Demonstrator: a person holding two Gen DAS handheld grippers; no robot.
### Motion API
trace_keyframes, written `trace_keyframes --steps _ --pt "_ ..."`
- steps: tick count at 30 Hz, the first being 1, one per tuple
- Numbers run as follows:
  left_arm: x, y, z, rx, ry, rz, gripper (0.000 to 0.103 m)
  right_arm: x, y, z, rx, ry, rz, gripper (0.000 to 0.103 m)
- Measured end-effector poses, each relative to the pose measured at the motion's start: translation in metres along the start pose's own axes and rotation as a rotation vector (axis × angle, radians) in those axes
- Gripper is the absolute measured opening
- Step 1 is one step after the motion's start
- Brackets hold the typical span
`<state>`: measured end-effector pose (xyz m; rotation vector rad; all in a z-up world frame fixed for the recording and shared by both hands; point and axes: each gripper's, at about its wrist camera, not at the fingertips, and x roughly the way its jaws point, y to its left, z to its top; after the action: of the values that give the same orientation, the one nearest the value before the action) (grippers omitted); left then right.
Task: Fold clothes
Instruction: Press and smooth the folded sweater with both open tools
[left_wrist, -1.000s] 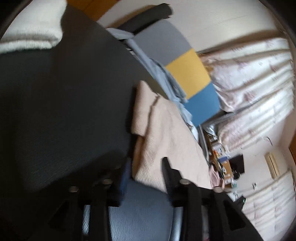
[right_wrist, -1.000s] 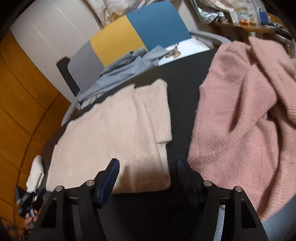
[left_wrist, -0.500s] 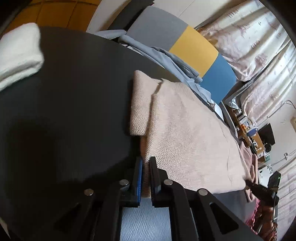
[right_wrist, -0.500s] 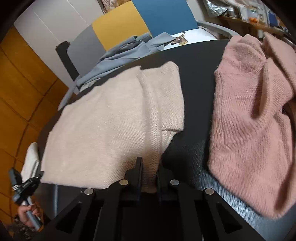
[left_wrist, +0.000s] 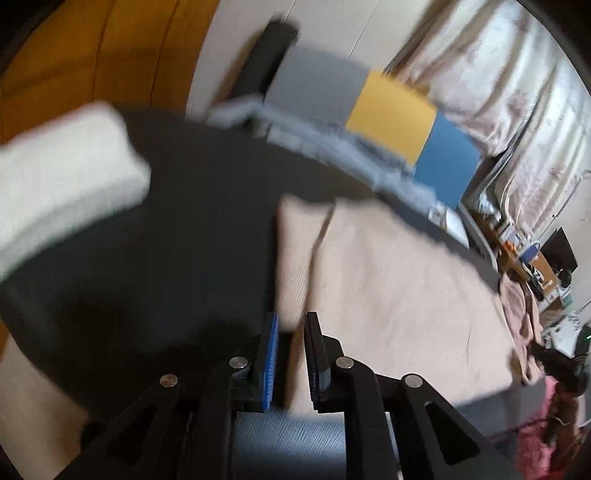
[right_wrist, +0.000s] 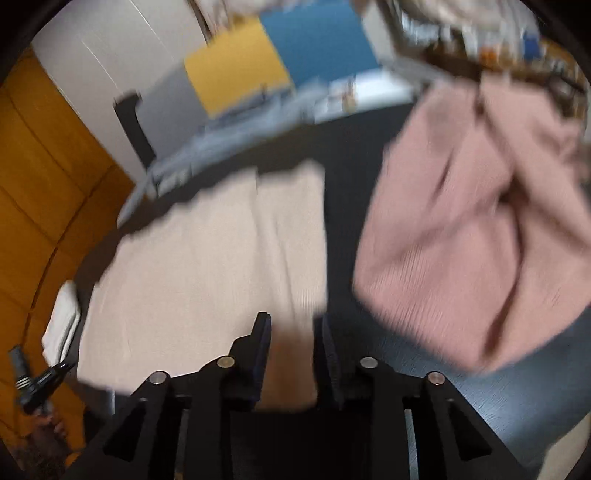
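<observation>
A beige knit sweater (left_wrist: 388, 295) lies flat on the black table (left_wrist: 166, 240), sleeves folded in. My left gripper (left_wrist: 291, 328) is shut on its near left hem corner, with cloth showing between the fingers. In the right wrist view the same beige sweater (right_wrist: 207, 277) spreads out ahead. My right gripper (right_wrist: 291, 328) is shut on its near right hem corner, and a thick bunch of knit fills the gap. Both views are smeared by motion. The left gripper's body (right_wrist: 37, 384) shows at the sweater's far corner.
A crumpled pink sweater (right_wrist: 461, 240) lies to the right on the black table (right_wrist: 340, 203). A folded white towel (left_wrist: 62, 177) sits at the left. A grey-blue garment (left_wrist: 332, 147) drapes by a grey, yellow and blue chair back (left_wrist: 391, 110). Curtains and a cluttered desk stand behind.
Both grippers went from open to shut on the beige sweater's near hem corners. Since half a second ago both views have tilted up and blurred, and the hem moves with the grippers.
</observation>
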<state>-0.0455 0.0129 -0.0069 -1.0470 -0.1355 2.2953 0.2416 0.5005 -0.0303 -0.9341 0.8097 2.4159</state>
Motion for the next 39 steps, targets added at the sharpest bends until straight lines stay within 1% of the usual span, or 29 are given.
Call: trace_keyframes --steps 1,2,3,4,7,8,9,10,11,12,13,14,16,18,19,21,23,25,26,27,28,30,32,33,36,39 --pt "0.007 -0.014 0.006 0.029 -0.009 -0.019 0.017 -0.005 0.005 0.007 -0.016 -0.041 0.006 0.032" --pt "0.014 -0.028 0.011 0.057 -0.018 -0.039 0.018 -0.005 0.01 0.014 -0.036 -0.059 0.018 0.032" --pt "0.021 -0.041 0.017 0.086 -0.027 -0.058 0.018 0.0 0.018 0.02 -0.068 -0.054 0.03 0.032" --pt "0.031 -0.056 0.021 0.116 -0.022 -0.069 0.018 0.009 0.031 0.026 -0.118 -0.048 0.023 0.032" --pt "0.078 -0.097 0.028 0.205 0.049 -0.059 0.018 0.048 0.06 0.039 -0.256 -0.027 -0.012 0.031" --pt "0.093 -0.106 0.029 0.225 0.07 -0.053 0.018 0.058 0.062 0.041 -0.266 -0.022 -0.02 0.031" --pt "0.104 -0.109 0.028 0.237 0.086 -0.046 0.018 0.065 0.057 0.043 -0.247 -0.019 -0.027 0.03" --pt "0.118 -0.111 0.028 0.241 0.108 -0.023 0.018 0.071 0.052 0.044 -0.228 -0.017 -0.034 0.029" --pt "0.13 -0.11 0.027 0.226 0.122 0.004 0.018 0.078 0.047 0.045 -0.209 -0.014 -0.041 0.029" --pt "0.134 -0.108 0.026 0.202 0.111 0.0 0.018 0.085 0.042 0.046 -0.19 -0.012 -0.048 0.029" --pt "0.136 -0.104 0.026 0.175 0.09 -0.005 0.021 0.091 0.037 0.048 -0.171 -0.009 -0.054 0.029" --pt "0.135 -0.096 0.026 0.143 0.066 -0.006 0.021 0.098 0.032 0.049 -0.152 -0.006 -0.061 0.029" --pt "0.136 -0.079 0.023 0.076 0.056 -0.008 0.021 0.111 0.022 0.052 -0.114 -0.001 -0.075 0.026" --pt "0.136 -0.067 0.02 0.026 0.055 -0.055 0.021 0.125 0.012 0.054 -0.076 0.004 -0.088 0.026" --pt "0.137 -0.063 0.02 0.013 0.054 -0.068 0.021 0.131 0.007 0.055 -0.057 0.006 -0.095 0.024" --pt "0.138 -0.071 0.018 0.045 0.047 -0.037 0.021 0.134 0.004 0.055 -0.043 -0.001 -0.094 0.024" --pt "0.139 -0.08 0.018 0.086 0.038 0.005 0.021 0.134 0.01 0.057 -0.075 0.011 -0.119 0.025" --pt "0.14 -0.089 0.019 0.116 0.033 0.036 0.021 0.125 0.02 0.057 -0.092 0.011 -0.144 0.029" --pt "0.139 -0.092 0.018 0.127 0.031 0.048 0.021 0.116 0.026 0.056 -0.091 -0.008 -0.131 0.03" --pt "0.138 -0.094 0.018 0.135 0.031 0.057 0.021 0.108 0.033 0.054 -0.094 -0.025 -0.1 0.031" --pt "0.139 -0.095 0.019 0.139 0.03 0.061 0.021 0.103 0.042 0.049 -0.114 -0.025 -0.068 0.032" --pt "0.14 -0.097 0.021 0.145 0.03 0.069 0.021 0.101 0.063 0.036 -0.176 0.0 -0.036 0.033" --pt "0.141 -0.1 0.023 0.153 0.033 0.083 0.021 0.111 0.073 0.024 -0.204 0.03 -0.051 0.035" --pt "0.14 -0.102 0.024 0.159 0.039 0.102 0.022 0.118 0.076 0.019 -0.214 0.045 -0.065 0.04" --pt "0.134 -0.11 0.026 0.171 0.055 0.156 0.022 0.126 0.074 0.008 -0.222 0.0 -0.073 0.042" --pt "0.116 -0.126 0.02 0.146 0.054 0.178 0.022 0.127 0.073 0.007 -0.216 -0.004 -0.068 0.042"
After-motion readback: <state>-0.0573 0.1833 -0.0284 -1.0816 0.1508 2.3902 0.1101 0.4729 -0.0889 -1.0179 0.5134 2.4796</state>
